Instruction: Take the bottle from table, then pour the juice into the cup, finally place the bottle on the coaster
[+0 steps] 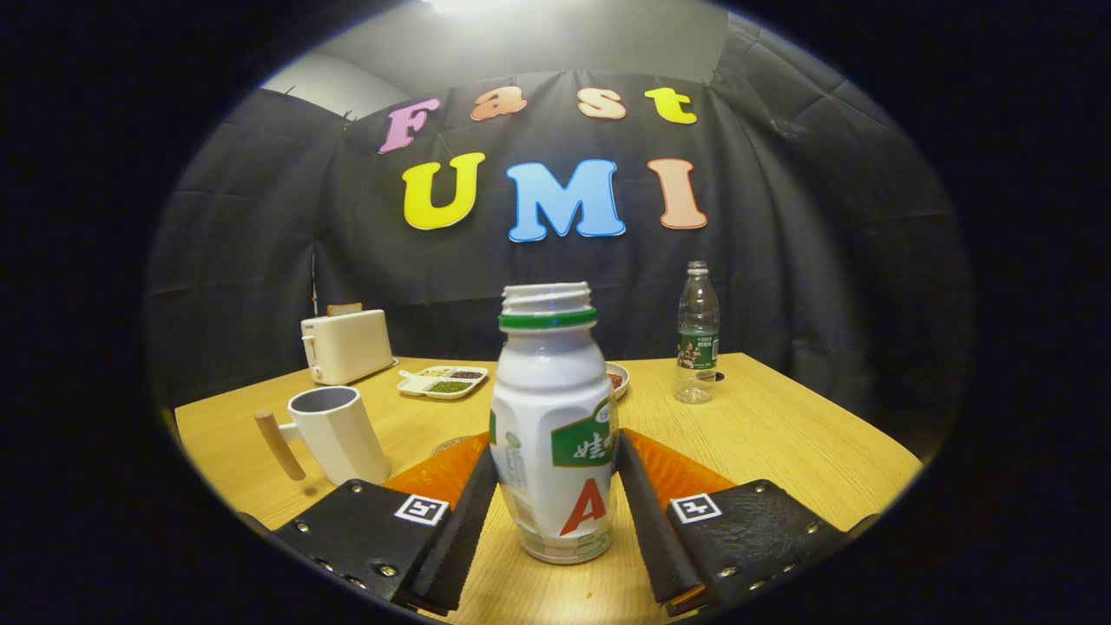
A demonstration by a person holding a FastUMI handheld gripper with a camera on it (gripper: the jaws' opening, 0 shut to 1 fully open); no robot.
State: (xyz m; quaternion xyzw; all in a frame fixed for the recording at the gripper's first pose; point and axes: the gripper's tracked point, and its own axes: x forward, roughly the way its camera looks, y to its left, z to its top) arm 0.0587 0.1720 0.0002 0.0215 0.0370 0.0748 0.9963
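presently: bottle (554, 425), uncapped, upright on the table (781, 434), between the fingers of the gripper (555, 486), which pinch its waist for lifting. cup (338, 431) near left, mouth up, awaiting juice.

bottle (554, 425): white, uncapped, upright on table | cup (340, 432): white, wooden handle, upright

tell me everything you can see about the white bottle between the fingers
The white bottle looks like opaque plastic, with a waisted body, a green ring under a threaded neck and no cap. A green and white label wraps it above a red letter. It stands upright on the wooden table, between the gripper fingers, which press its sides.
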